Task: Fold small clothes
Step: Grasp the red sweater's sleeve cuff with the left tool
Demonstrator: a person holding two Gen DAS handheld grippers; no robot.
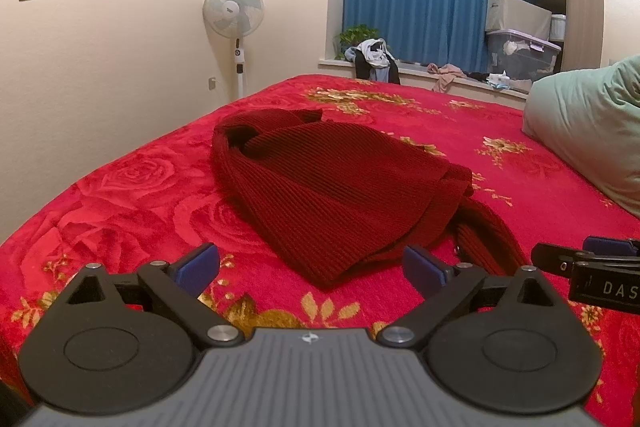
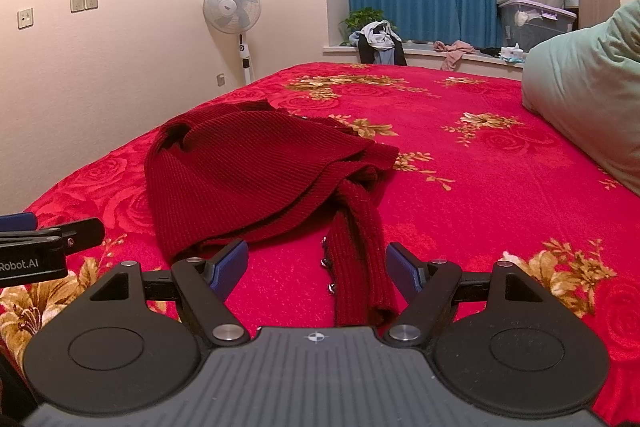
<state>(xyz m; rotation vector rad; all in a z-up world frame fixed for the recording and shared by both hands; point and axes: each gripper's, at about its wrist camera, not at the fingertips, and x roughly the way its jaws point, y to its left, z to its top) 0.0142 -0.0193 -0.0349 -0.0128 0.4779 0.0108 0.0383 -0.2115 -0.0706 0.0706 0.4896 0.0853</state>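
A dark red ribbed knit garment lies bunched on the red floral bedspread. My left gripper stands open just above the bedspread, and the garment's near edge reaches in between its blue pads without touching them. In the right wrist view the same garment lies to the left, and a long knit strip with metal snaps runs from it toward the camera. My right gripper is open around that strip, which lies nearer the right pad. Each gripper shows at the edge of the other's view.
A pale green pillow lies on the bed's right side. Beyond the bed are a standing fan, a windowsill with piled clothes, a plastic storage box and blue curtains. The bed's left edge drops off near the wall.
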